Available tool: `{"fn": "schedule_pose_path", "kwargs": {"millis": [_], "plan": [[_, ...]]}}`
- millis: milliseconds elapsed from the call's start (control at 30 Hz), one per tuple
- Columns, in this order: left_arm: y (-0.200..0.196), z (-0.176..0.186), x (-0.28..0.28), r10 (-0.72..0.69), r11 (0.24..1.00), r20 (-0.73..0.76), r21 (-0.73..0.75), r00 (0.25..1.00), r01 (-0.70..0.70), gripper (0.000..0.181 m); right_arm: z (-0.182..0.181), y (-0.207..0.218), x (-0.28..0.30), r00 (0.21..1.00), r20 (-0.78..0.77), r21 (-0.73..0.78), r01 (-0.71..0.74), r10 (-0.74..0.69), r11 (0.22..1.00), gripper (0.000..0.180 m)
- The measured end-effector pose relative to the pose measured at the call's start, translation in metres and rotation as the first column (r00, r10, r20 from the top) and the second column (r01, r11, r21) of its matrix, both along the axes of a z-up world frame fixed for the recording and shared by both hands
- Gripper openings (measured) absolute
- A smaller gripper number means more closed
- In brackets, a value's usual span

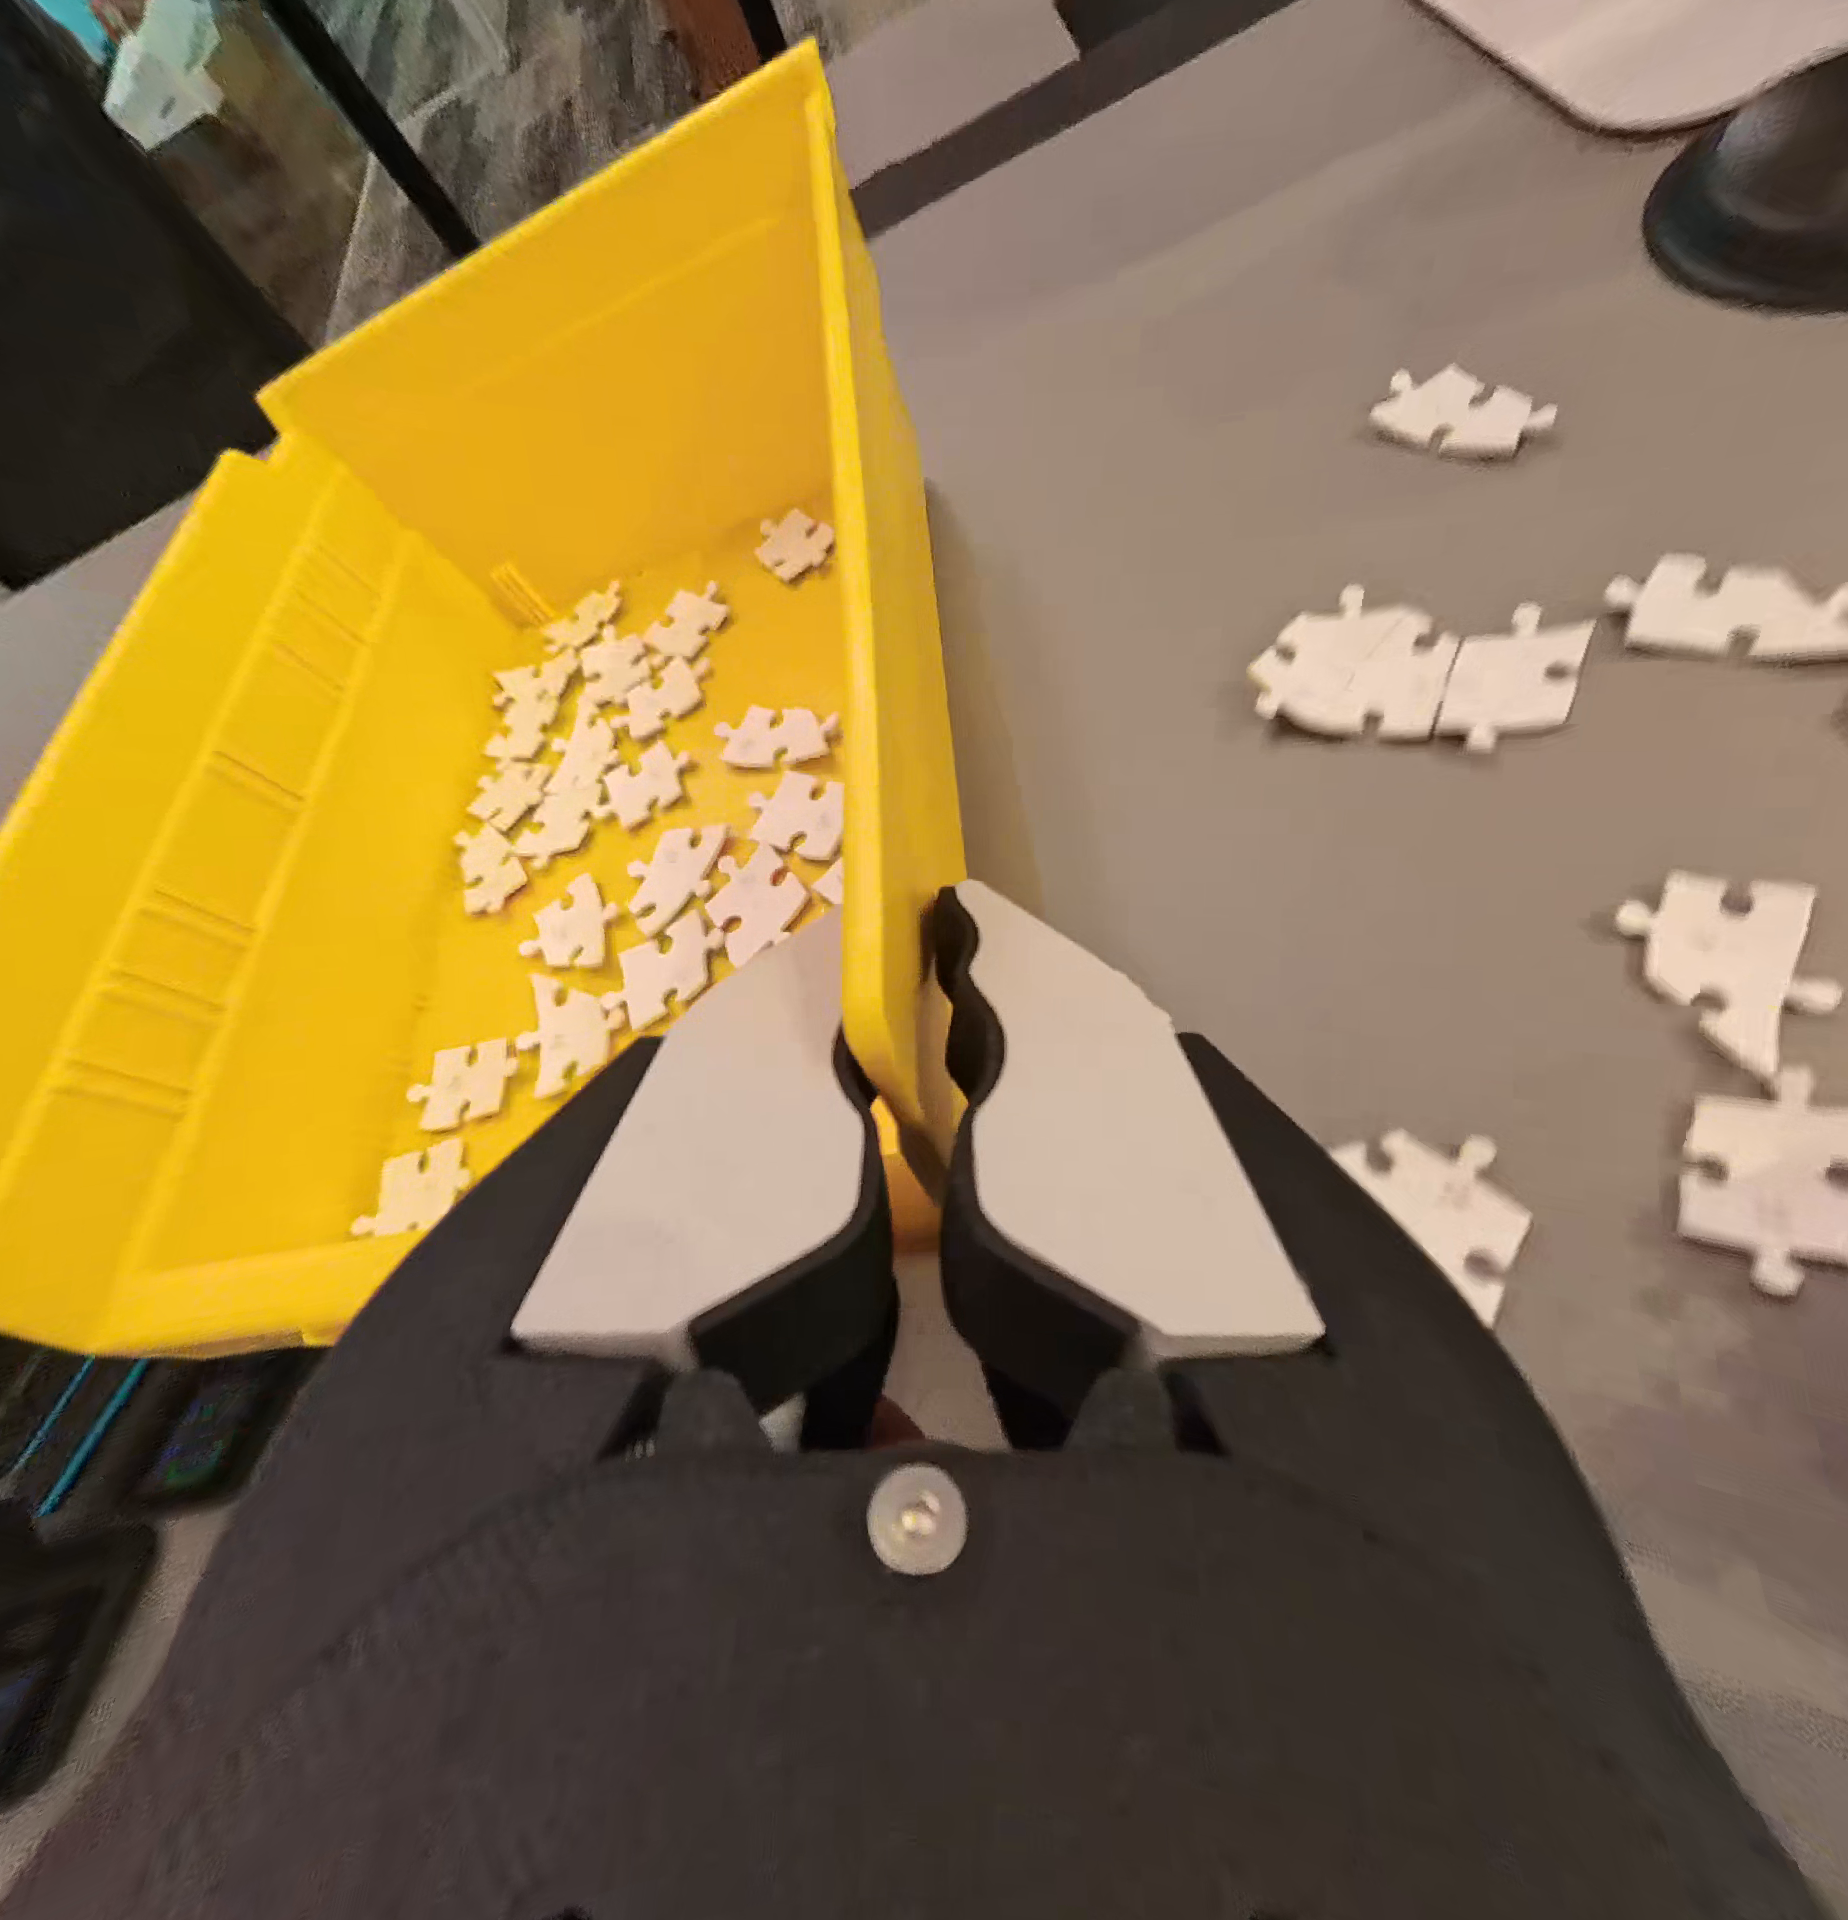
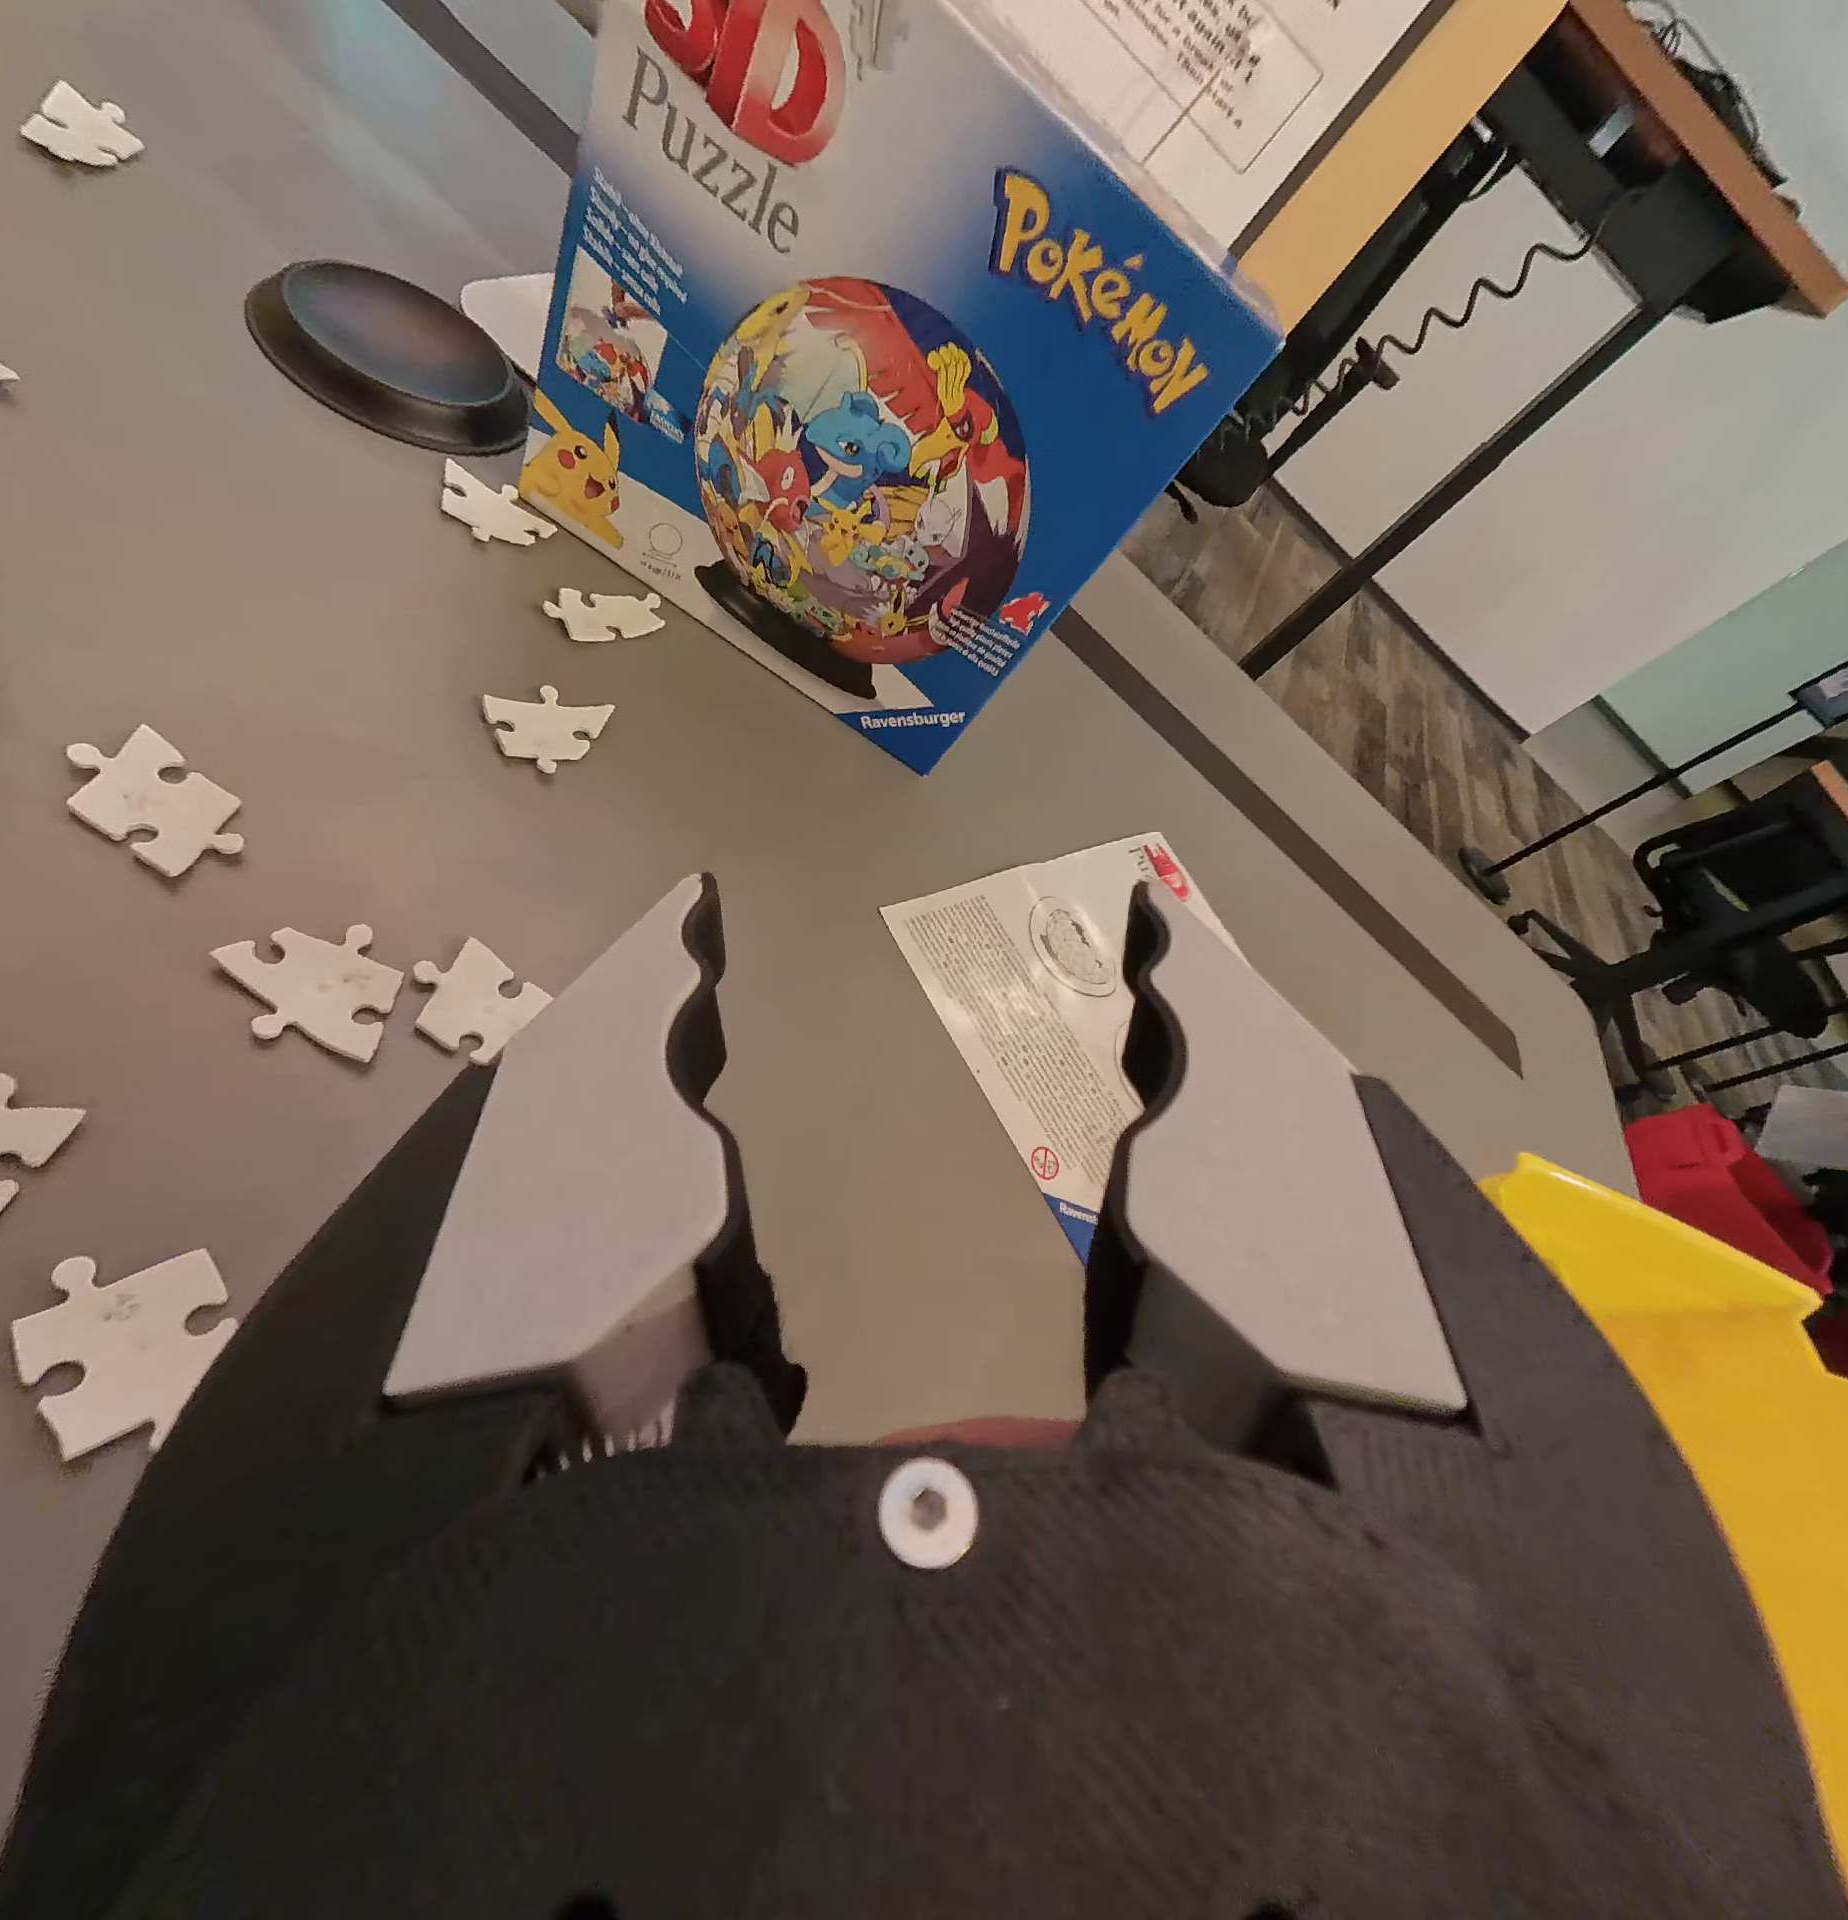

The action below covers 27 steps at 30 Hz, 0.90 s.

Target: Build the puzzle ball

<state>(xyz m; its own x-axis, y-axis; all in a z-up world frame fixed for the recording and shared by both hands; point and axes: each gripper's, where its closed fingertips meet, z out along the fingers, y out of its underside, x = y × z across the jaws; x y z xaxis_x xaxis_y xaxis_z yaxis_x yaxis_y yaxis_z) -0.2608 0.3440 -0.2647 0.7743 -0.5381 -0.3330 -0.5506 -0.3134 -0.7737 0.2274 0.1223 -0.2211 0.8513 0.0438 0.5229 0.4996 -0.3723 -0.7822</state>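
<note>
Left wrist view: the right wall of a yellow bin (image 1: 608, 436) is clamped between the jaws of the left gripper (image 1: 904, 997), with the bin seen tilted; loose white puzzle pieces (image 1: 639, 810) are heaped on its floor. More white pieces (image 1: 1419, 675), some joined, are scattered on the grey bench (image 1: 1263, 935). In the right wrist view, the right gripper (image 2: 920, 914) is held with jaws apart and empty above the bench, near a printed leaflet (image 2: 1024, 997) and the upright puzzle box (image 2: 878, 395); a black round stand (image 2: 380, 353) is seen beside the box.
</note>
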Motion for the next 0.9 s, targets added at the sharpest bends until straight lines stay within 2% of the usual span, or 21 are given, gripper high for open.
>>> {"fn": "schedule_pose_path", "kwargs": {"millis": [133,300,400,500,733,833,900], "plan": [[0.025,0.023,0.022,-0.009,1.0,0.077,0.006,0.997,0.008,0.006,-0.011,0.011,0.012,0.999,-0.032,-0.024,0.02,-0.021,1.0,0.077],[0.061,0.076,0.041,-0.014,0.992,0.107,0.124,0.994,0.001,0.006,0.006,0.023,0.03,0.997,-0.037,0.021,0.064,-0.063,0.998,0.076],[0.078,0.097,0.05,-0.004,0.99,0.119,0.139,0.993,-0.013,0.005,0.01,0.033,0.036,0.997,-0.034,0.029,0.076,-0.075,0.997,0.076],[0.091,0.084,0.063,0.006,0.992,0.09,0.128,0.996,-0.017,0.005,0.014,0.04,0.038,0.997,-0.022,0.034,0.079,-0.079,0.996,0.075],[0.101,0.013,0.086,0.04,0.999,0.086,-0.014,0.995,-0.039,0.006,0.017,0.038,0.046,0.994,-0.034,0.032,0.102,-0.101,0.994,0.075],[0.098,-0.001,0.096,0.029,1.0,0.001,0.01,1.0,-0.029,0.006,0.013,0.034,0.049,0.993,-0.054,0.012,0.104,-0.103,0.995,0.075],[0.095,-0.008,0.102,0.033,0.999,0.027,-0.011,0.999,-0.032,0.005,0.01,0.032,0.049,0.992,-0.072,-0.005,0.101,-0.101,0.995,0.075]]}}
